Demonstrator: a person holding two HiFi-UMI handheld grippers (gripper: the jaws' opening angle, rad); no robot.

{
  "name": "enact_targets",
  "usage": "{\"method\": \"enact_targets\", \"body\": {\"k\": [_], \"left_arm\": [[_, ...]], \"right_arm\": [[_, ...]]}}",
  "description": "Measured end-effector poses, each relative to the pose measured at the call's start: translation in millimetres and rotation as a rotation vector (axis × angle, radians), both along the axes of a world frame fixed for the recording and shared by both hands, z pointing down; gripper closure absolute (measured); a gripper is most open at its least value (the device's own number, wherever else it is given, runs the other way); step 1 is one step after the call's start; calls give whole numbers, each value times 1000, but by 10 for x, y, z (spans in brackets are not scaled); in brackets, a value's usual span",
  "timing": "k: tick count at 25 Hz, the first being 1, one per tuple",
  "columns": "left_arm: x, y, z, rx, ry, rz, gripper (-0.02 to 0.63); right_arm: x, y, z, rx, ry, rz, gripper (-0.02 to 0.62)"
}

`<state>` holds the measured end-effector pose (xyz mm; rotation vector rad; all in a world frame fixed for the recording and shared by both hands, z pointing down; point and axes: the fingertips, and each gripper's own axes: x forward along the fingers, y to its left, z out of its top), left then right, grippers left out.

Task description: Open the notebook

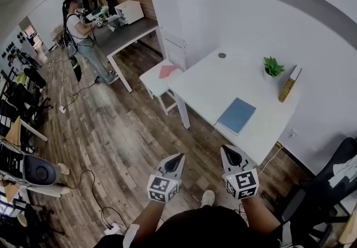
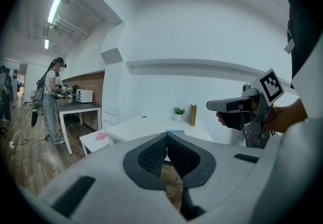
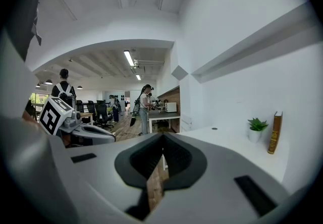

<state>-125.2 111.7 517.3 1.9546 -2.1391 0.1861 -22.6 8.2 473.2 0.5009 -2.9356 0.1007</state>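
A closed blue notebook point(image 1: 236, 115) lies flat near the front edge of the white table point(image 1: 212, 82). In the left gripper view only a sliver of the notebook point(image 2: 175, 131) shows above the jaws. My left gripper point(image 1: 177, 158) and right gripper point(image 1: 227, 152) hover side by side over the wooden floor, short of the table and apart from the notebook. Both are shut with nothing between the pads. The left gripper point(image 2: 166, 135) points toward the table, with the right gripper point(image 2: 242, 104) beside it. The right gripper point(image 3: 162, 138) sees the table's far end.
A small potted plant point(image 1: 272, 66) and an upright brown book point(image 1: 289, 85) stand at the table's back by the wall. A white chair point(image 1: 162, 76) with a pink item sits at the table's left end. A person point(image 1: 78, 29) works at a far desk. A black office chair point(image 1: 329, 185) stands at the right.
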Motion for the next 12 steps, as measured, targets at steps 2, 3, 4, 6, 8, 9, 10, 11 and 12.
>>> {"method": "enact_targets", "body": {"k": [2, 3, 4, 6, 8, 9, 10, 11, 12], "left_arm": [[-33, -173, -9, 2, 1, -1, 600], [-47, -254, -16, 4, 4, -3, 600], [-62, -328, -21, 7, 6, -5, 600], [-106, -461, -20, 11, 4, -9, 600], [-150, -586, -17, 12, 3, -11, 600], [-160, -641, -16, 13, 5, -9, 600], [-161, -691, -12, 14, 7, -6, 600], [-156, -737, -5, 14, 8, -1, 600], [-146, -779, 6, 12, 8, 6, 600]], "right_arm": [[-19, -179, -28, 1, -4, 4, 597], [-20, -262, -39, 5, -5, 5, 597], [-20, -338, -48, 9, -5, 6, 597], [-28, -473, -55, 15, -7, 12, 597], [-46, -585, -55, 15, -8, 16, 597], [-50, -627, -48, 12, -7, 16, 597], [-50, -662, -38, 9, -5, 18, 597], [-47, -696, -26, 6, -4, 22, 597], [-43, -730, -14, 5, -3, 26, 597]]}}
